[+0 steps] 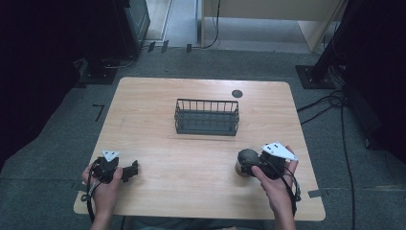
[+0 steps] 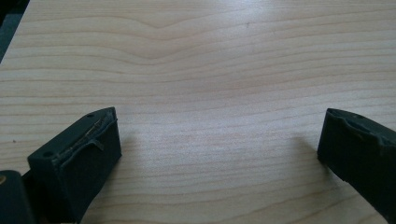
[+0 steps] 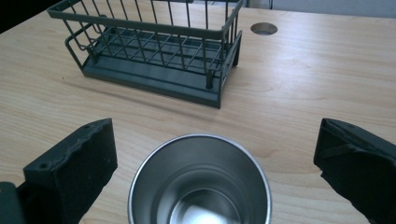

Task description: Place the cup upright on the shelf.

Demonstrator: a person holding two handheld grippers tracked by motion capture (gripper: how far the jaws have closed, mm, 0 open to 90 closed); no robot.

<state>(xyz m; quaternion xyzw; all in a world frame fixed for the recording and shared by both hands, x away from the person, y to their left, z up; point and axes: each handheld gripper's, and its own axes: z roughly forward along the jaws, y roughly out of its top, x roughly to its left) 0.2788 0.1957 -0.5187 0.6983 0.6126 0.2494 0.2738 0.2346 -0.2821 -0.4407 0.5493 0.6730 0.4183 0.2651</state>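
I am holding my left gripper (image 1: 130, 171) low over the near left part of the table (image 1: 201, 191), close to its front edge, with its jaws standing wide apart and only bare wood lying between them in the left gripper view. A broad stretch of open tabletop is lying between my two hands. My right gripper (image 3: 215, 154) is sitting near the right front corner, its jaws spread wide on either side of a steel cup (image 3: 200, 184), and neither jaw is touching the cup's wall in the right gripper view. The cup (image 1: 245, 160) is standing upright on the wood with its mouth open toward me, and I am seeing nothing inside it but its shiny bottom. Farther back, near the middle of the table, a dark wire basket (image 1: 207, 117) is standing well apart from the cup, and it is looking empty (image 3: 154, 51). Beyond it, a round hole (image 1: 237, 94) is sitting near the far edge.
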